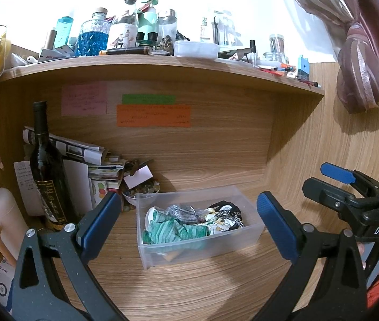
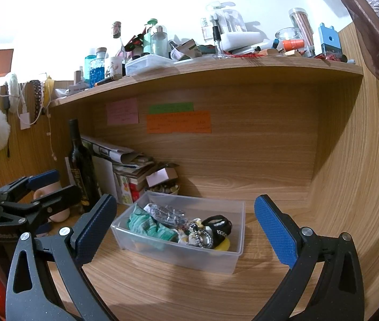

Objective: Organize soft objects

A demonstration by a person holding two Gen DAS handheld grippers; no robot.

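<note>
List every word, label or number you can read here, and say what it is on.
"DAS": white letters on the right gripper, seen from the left wrist.
"Marks" (partly legible): clear package on the shelf.
Sticky notes: handwriting too blurred.
Wine bottle gold label: script unreadable.
Left gripper body lettering: too blurred.

A dark wine bottle (image 1: 45,165) stands upright at the left of the wooden desk (image 1: 189,281), beside a leaning stack of papers (image 1: 88,152). Pink, green and orange sticky notes (image 2: 178,121) are stuck on the back panel. Bottles and jars crowd the shelf (image 1: 146,62) above. A curtain (image 1: 360,53) hangs at right.
</note>
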